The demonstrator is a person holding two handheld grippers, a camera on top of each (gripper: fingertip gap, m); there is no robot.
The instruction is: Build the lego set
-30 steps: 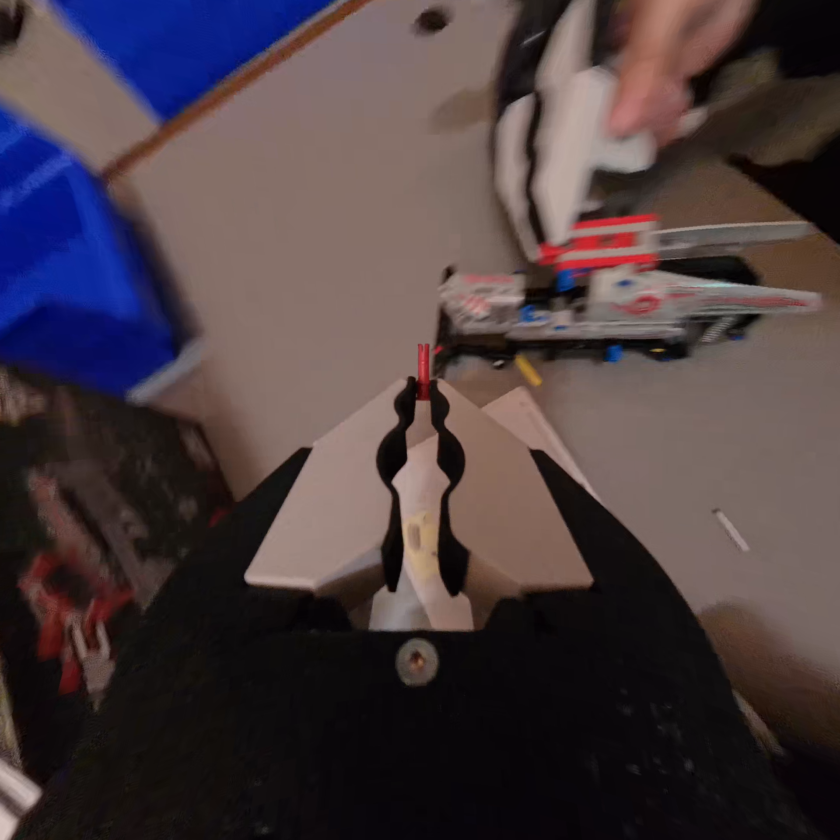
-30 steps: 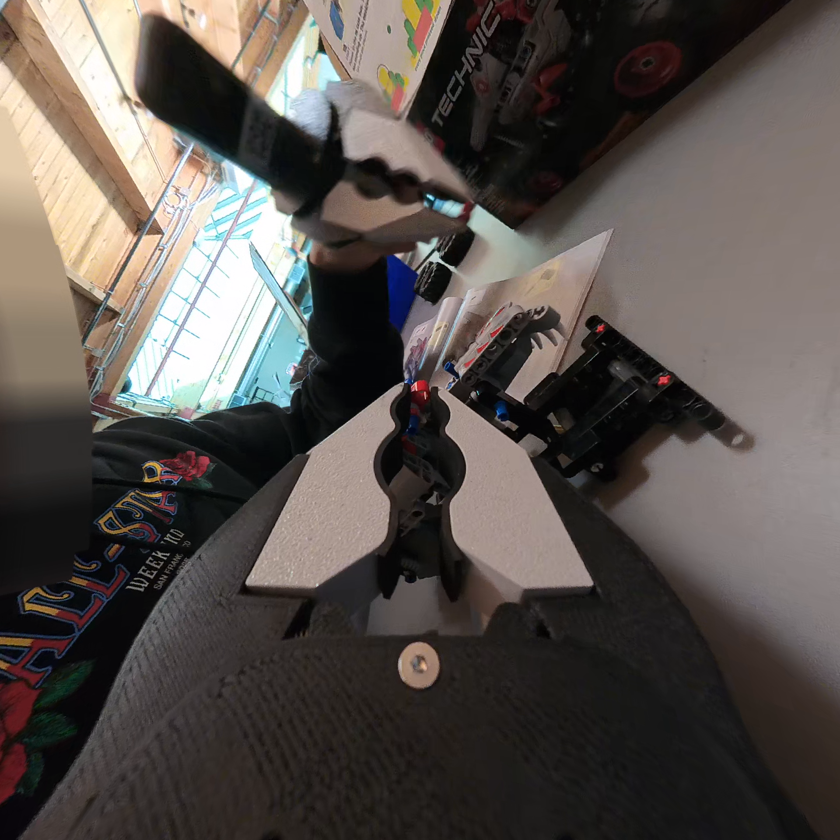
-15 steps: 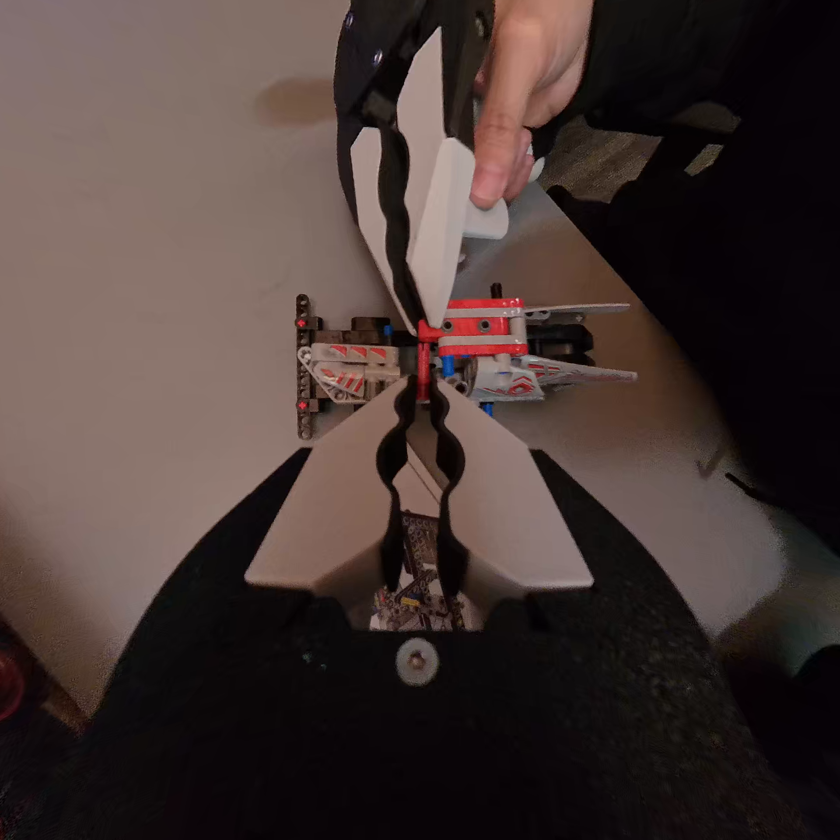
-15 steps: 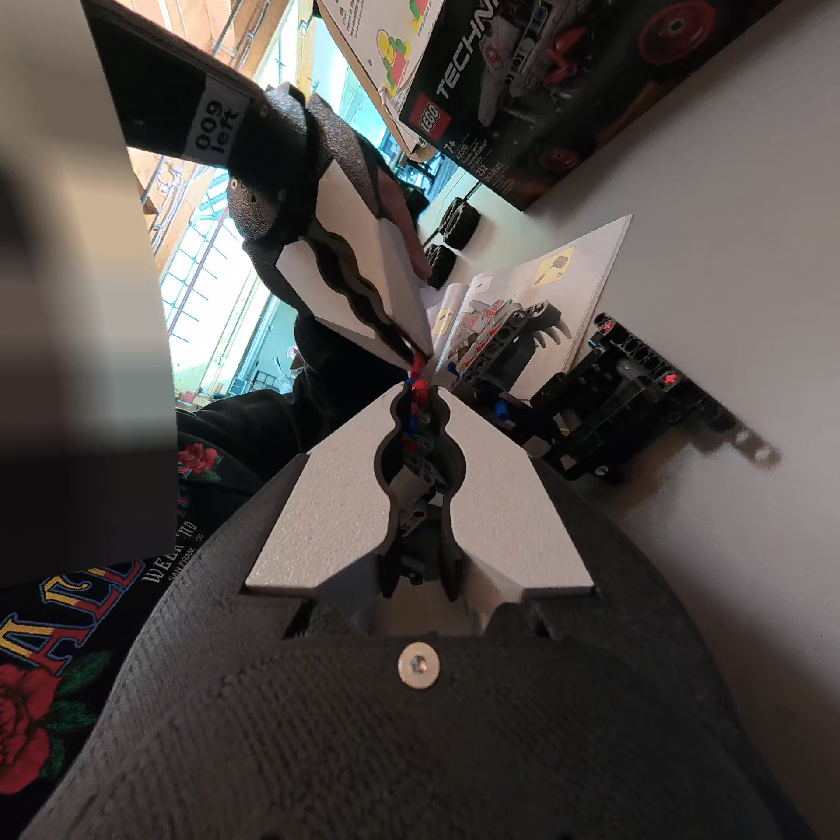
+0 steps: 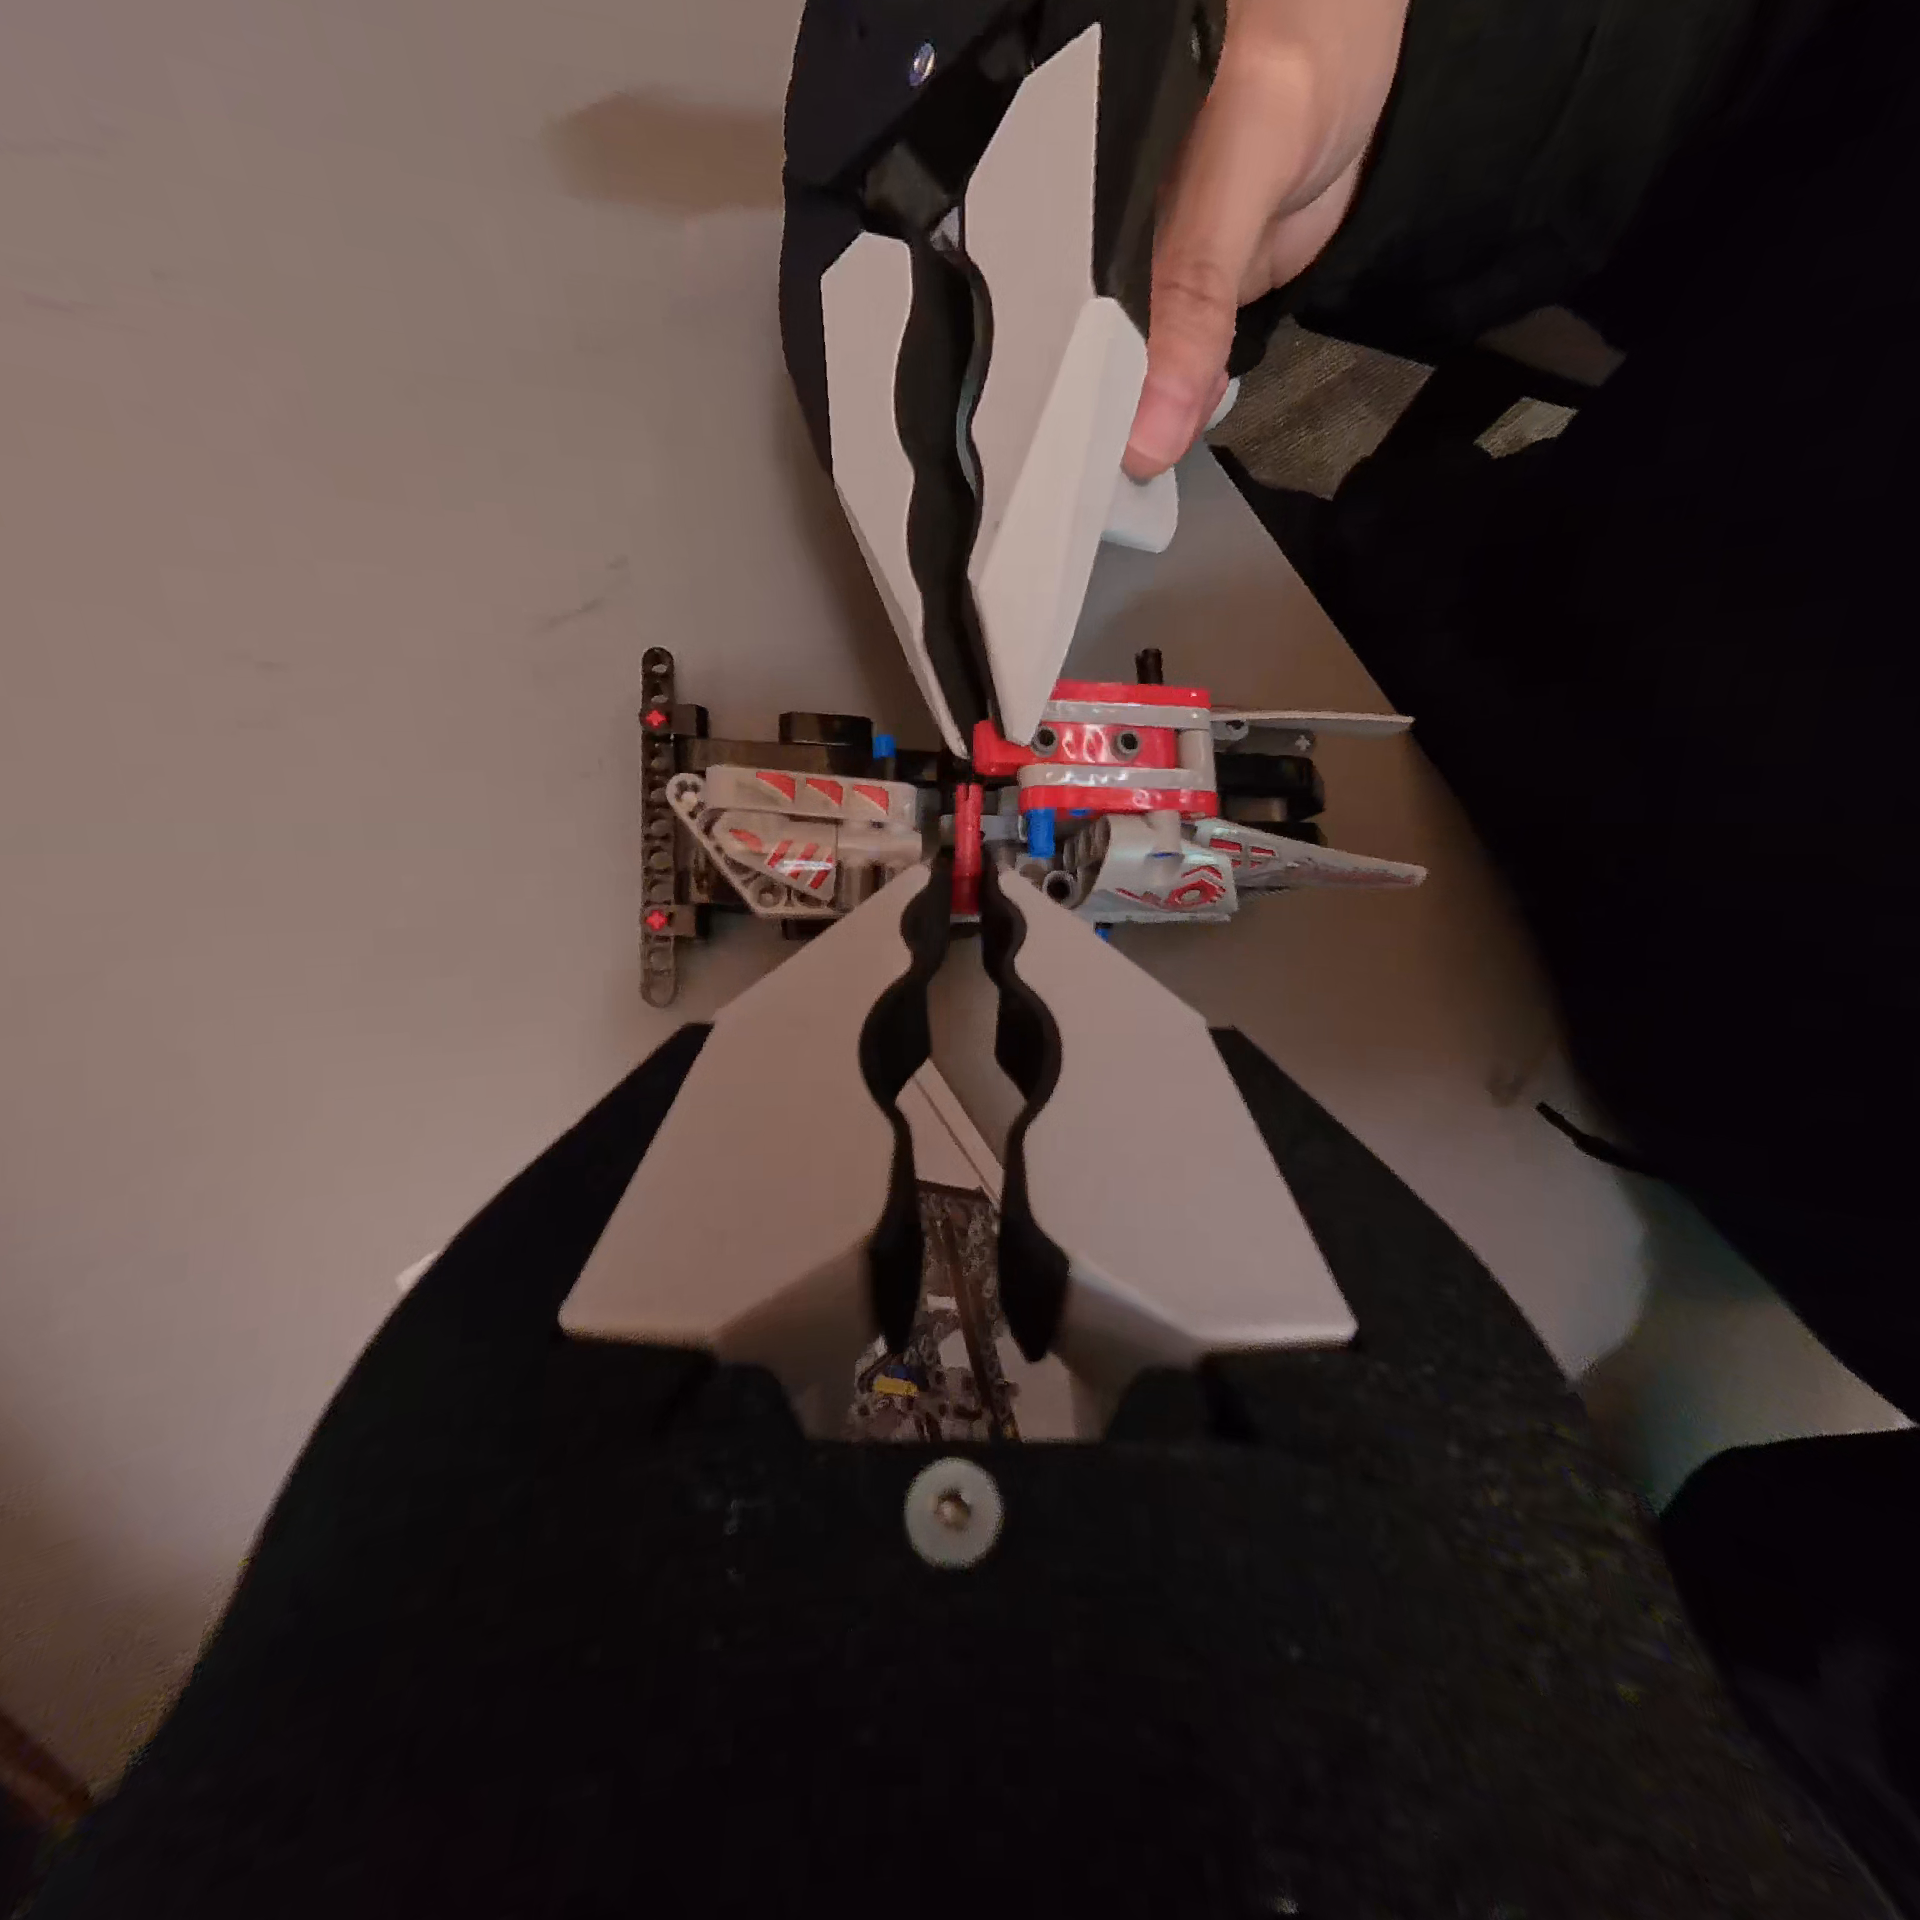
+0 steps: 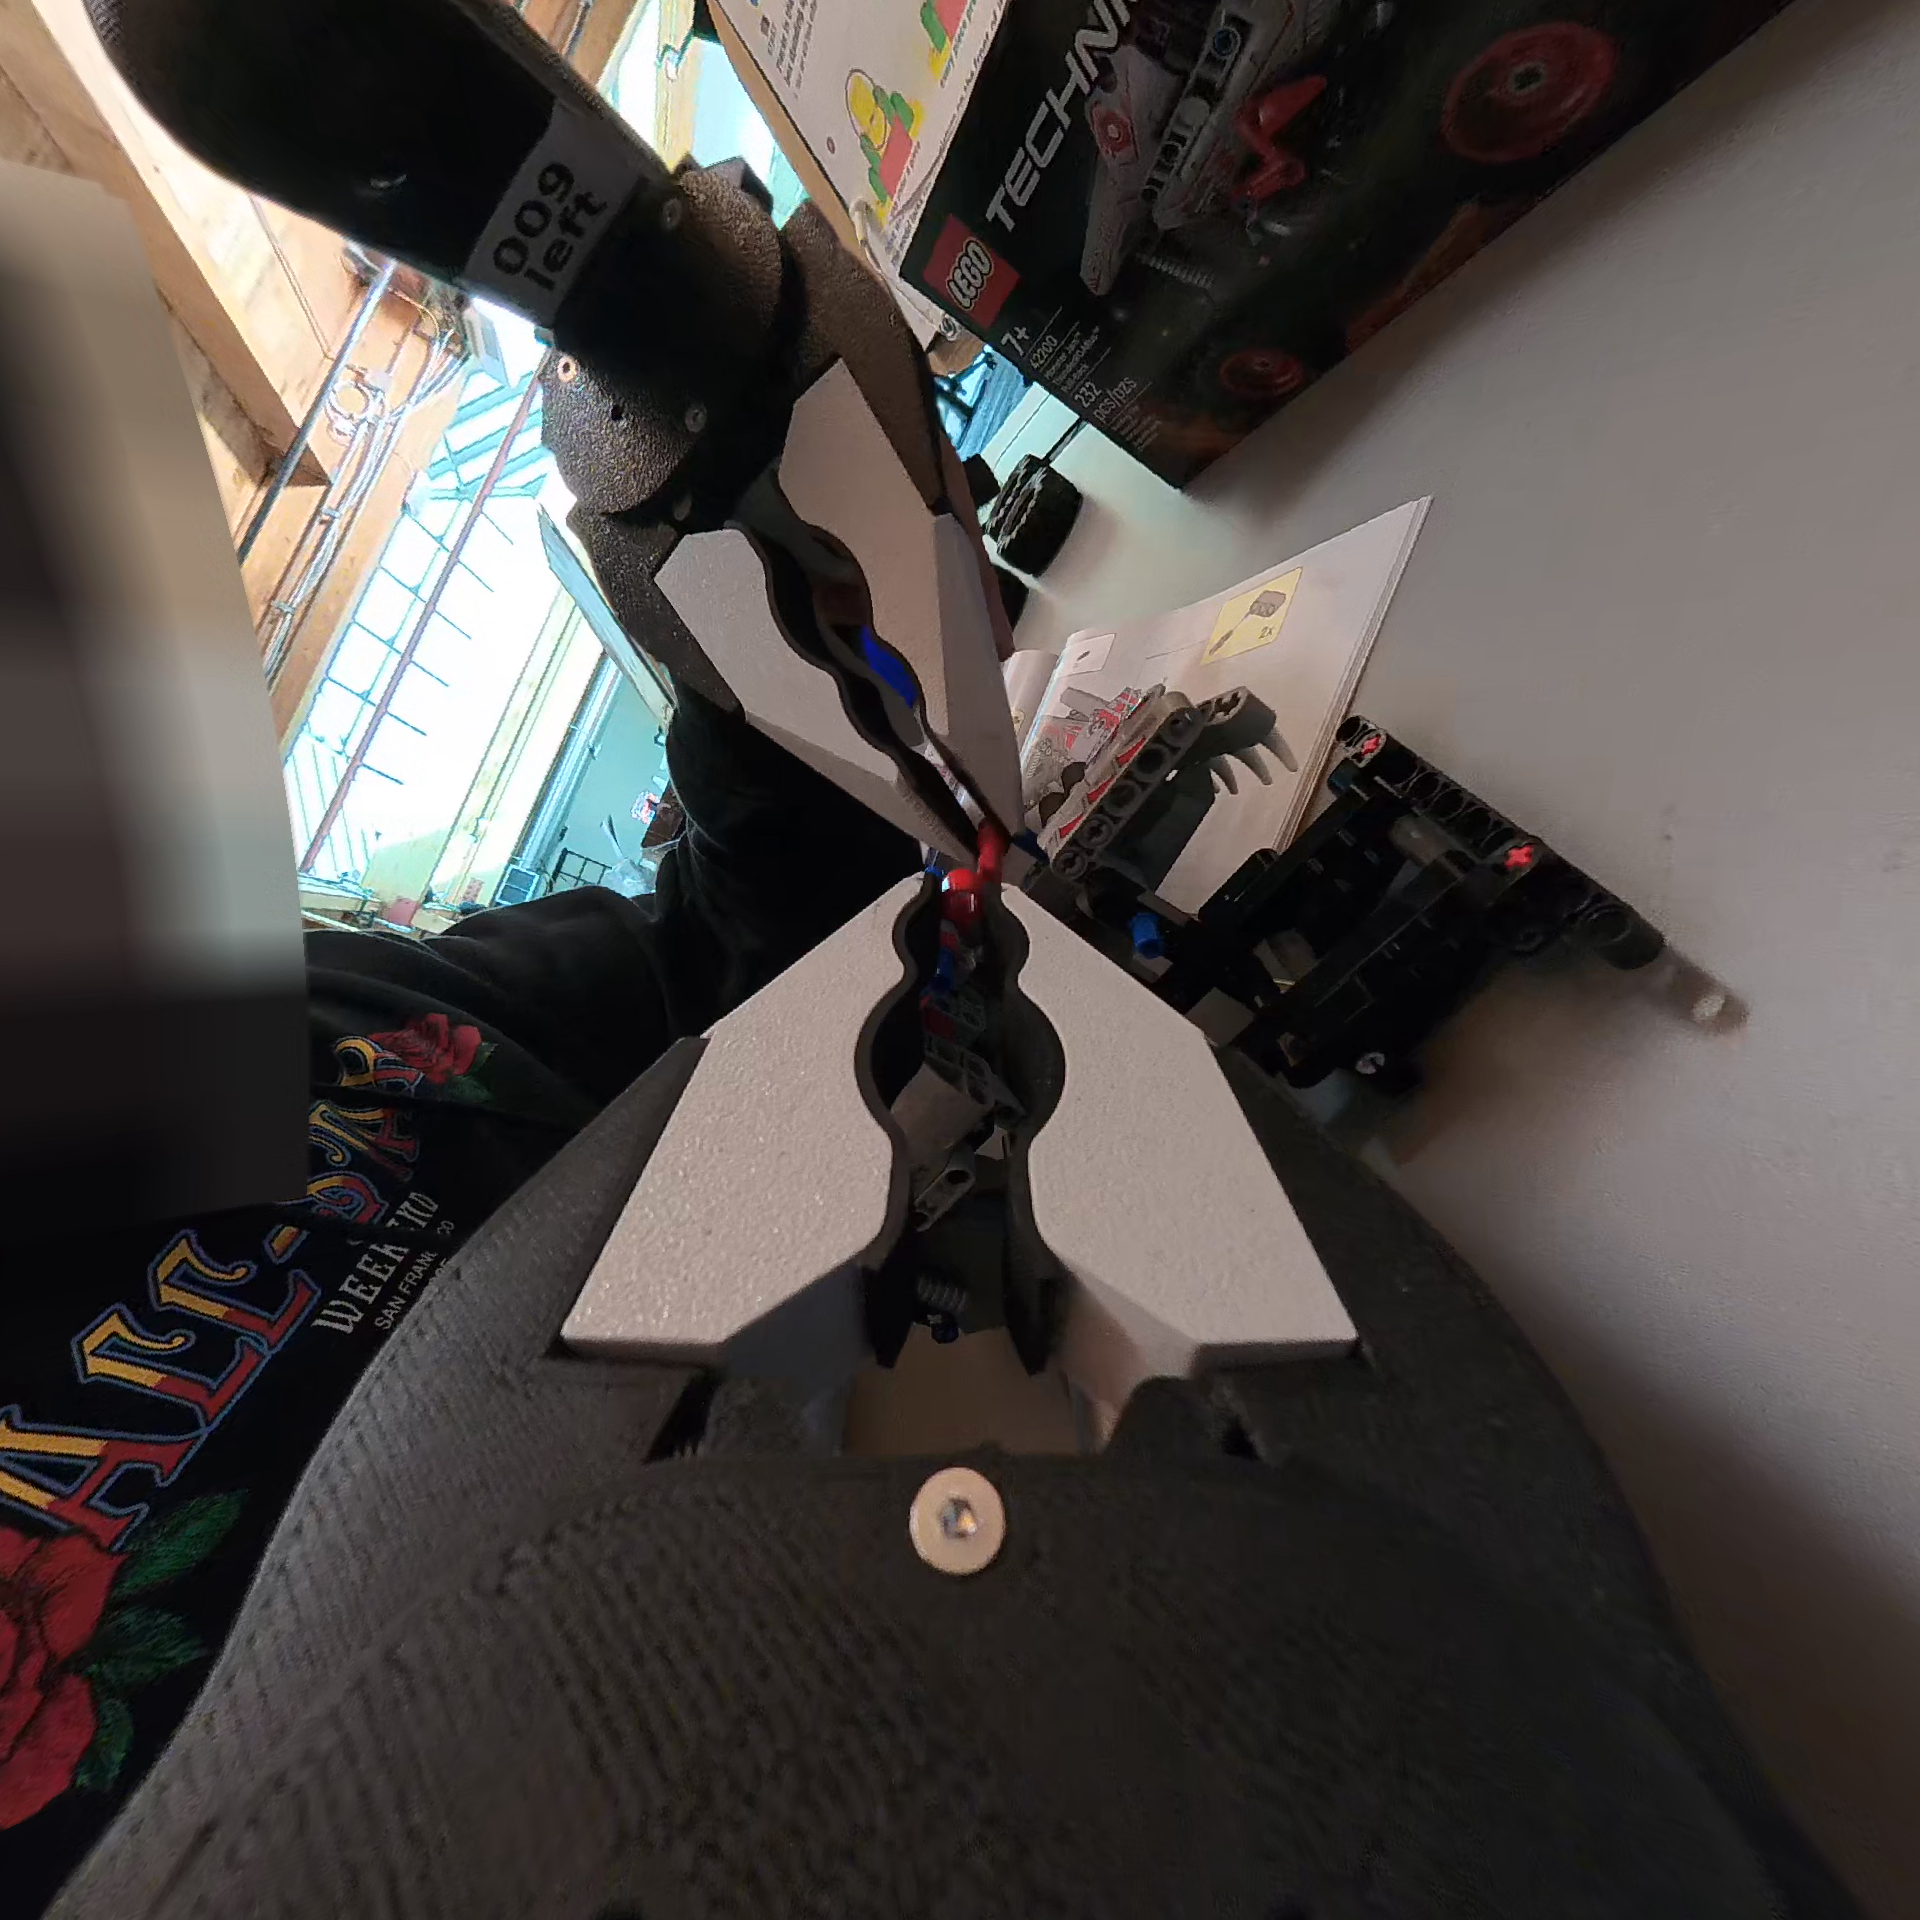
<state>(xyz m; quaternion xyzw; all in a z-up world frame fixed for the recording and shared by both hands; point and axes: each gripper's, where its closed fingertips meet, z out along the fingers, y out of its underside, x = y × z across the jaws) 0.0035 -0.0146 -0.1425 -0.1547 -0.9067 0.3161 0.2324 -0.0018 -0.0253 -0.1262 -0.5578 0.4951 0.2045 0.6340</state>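
**Two Grippers Meeting Tip to Tip at the Lego Model**

Left gripper (image 5: 966,894): closed to a narrow slit on a small red pin (image 5: 968,842), held upright at the very tips. Pin pressed against the upper middle of the lego model (image 5: 1039,821), directly beneath the tips of the opposing tool. Seen also from the right wrist view as left gripper (image 6: 971,821), descending from upper left, red pin (image 6: 989,844) at its point.

Right gripper (image 6: 961,914): closed around a red and grey part of the model; grey beams and a spring visible in the channel between the fingers. In the left wrist view, right gripper (image 5: 982,727) reaching down from above, tips clamped on the red block at the top of the model. Hand (image 5: 1236,239) wrapped around its body, thumb lying along one white finger plate.

Lego model: grey panels with red stripes, black frame, blue pins, long black beam with red pins at one end. Whether resting on the table (image 5: 312,520) or lifted clear of it: cannot tell.

Behind, in the right wrist view: open instruction booklet (image 6: 1278,644) flat on the table, just beside the model; set box (image 6: 1247,208) standing farther back; two black tyres (image 6: 1034,514) between box and booklet. Dark printed sweatshirt (image 6: 208,1351) at lower left.
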